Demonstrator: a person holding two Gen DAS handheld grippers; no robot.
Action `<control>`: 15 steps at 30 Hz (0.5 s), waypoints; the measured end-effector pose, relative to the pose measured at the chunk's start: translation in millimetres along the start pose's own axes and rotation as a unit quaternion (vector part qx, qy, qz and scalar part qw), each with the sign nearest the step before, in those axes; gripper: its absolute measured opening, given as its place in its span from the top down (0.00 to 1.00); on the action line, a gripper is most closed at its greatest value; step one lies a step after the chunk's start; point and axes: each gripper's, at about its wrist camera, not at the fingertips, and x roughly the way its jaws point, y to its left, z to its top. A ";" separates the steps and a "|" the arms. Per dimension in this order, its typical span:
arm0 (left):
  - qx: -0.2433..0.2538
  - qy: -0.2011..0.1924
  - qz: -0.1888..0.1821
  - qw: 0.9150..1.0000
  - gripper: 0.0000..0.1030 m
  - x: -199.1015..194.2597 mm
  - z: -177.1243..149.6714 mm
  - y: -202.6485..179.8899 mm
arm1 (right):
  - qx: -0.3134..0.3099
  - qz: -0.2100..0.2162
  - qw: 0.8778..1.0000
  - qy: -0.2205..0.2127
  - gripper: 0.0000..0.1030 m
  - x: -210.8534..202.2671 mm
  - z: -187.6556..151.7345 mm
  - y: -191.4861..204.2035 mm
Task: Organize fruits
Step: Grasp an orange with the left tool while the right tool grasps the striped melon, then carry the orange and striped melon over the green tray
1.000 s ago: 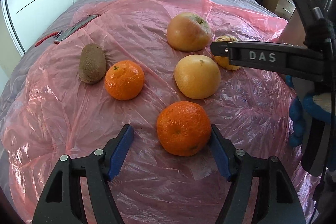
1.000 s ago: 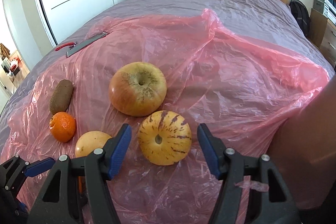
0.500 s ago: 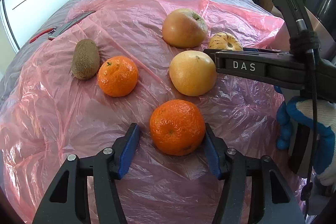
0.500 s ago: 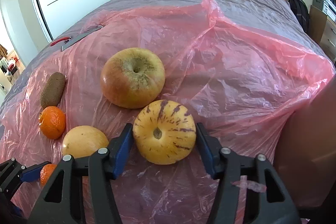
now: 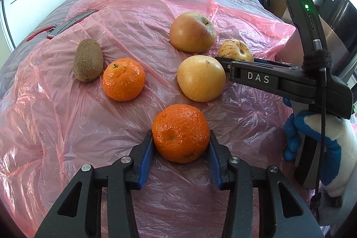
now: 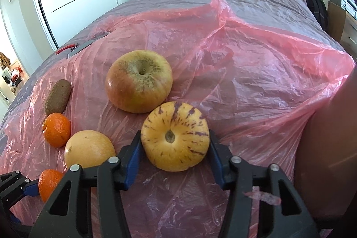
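Note:
On a pink plastic sheet (image 5: pixel 55 126) over a bed lie several fruits. My left gripper (image 5: pixel 180 141) is closing, its blue pads against both sides of the near mandarin (image 5: pixel 180 133). My right gripper (image 6: pixel 175 141) is also closing, its pads touching a yellow fruit with purple stripes (image 6: pixel 175 135). Both fruits rest on the sheet. Between them sits a smooth yellow round fruit (image 5: pixel 200 78). Behind are a large apple (image 6: pixel 138 81), a second mandarin (image 5: pixel 122 79) and a kiwi (image 5: pixel 88 60) at the left.
A flat grey object with a red strap (image 5: pixel 71 22) lies at the sheet's far left edge. A gloved hand (image 5: pixel 323 133) holds the right gripper's handle. A brown surface (image 6: pixel 330 148) stands close on the right. The sheet's far half is rumpled.
Both grippers' jaws have narrowed from wide apart to touching their fruit. The right gripper has edged forward around the striped fruit. The fruits have not shifted.

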 end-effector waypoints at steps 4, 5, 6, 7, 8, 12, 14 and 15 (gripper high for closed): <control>-0.017 0.000 -0.015 1.000 0.62 0.4 0.9 6.3 | -0.004 0.005 1.000 0.007 0.55 0.2 1.5 -0.5; -0.021 0.000 -0.018 1.000 0.62 -0.3 1.5 7.1 | -0.009 0.003 1.000 0.011 0.55 0.1 2.5 0.5; -0.023 -0.001 -0.020 1.000 0.63 -1.0 2.4 7.3 | -0.010 0.003 1.000 0.013 0.55 -0.6 3.4 0.9; -0.026 -0.003 -0.022 0.999 0.63 -2.5 2.9 7.6 | -0.011 0.003 1.000 0.014 0.55 -1.8 4.7 1.4; -0.028 -0.004 -0.023 0.999 0.63 -3.8 3.1 7.7 | -0.011 0.003 1.000 0.015 0.55 -3.6 5.8 1.6; -0.041 -0.010 -0.029 0.999 0.63 -13.2 6.2 8.6 | -0.012 0.004 1.000 0.010 0.55 -16.4 9.6 3.9; -0.043 -0.014 -0.029 0.999 0.63 -19.3 7.8 7.3 | -0.014 0.002 1.000 0.005 0.55 -26.3 12.4 4.6; -0.044 -0.017 -0.029 0.998 0.63 -22.6 9.3 6.5 | -0.015 0.002 1.000 0.002 0.55 -31.0 13.7 4.7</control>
